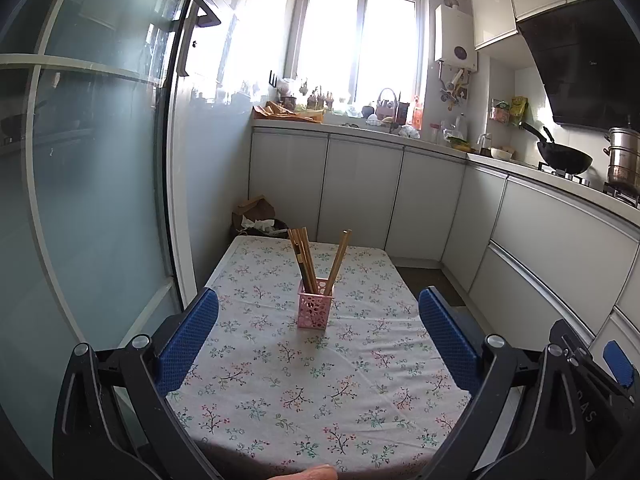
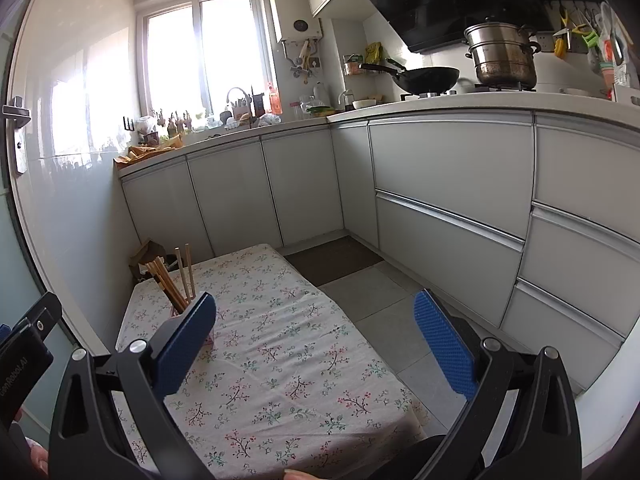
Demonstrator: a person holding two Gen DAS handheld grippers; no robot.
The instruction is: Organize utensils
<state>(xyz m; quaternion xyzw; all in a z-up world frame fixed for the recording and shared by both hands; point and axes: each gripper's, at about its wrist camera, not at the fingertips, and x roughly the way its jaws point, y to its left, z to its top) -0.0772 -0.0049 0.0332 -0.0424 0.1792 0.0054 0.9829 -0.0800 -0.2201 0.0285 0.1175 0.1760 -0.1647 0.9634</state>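
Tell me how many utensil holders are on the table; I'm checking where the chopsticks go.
1. The pink holder stands mid-table on the floral tablecloth, chopsticks upright inside. In the right wrist view, the tool's finger mostly hides it.

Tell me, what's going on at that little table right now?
Left gripper open, empty. Right gripper open, empty. Chopsticks all standing in the pink holder on the floral tablecloth. Nothing in the way.

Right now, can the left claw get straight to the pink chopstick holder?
Probably yes. The left claw is open and empty, and the pink holder stands upright dead ahead between its blue fingers, with only bare floral tablecloth before it.
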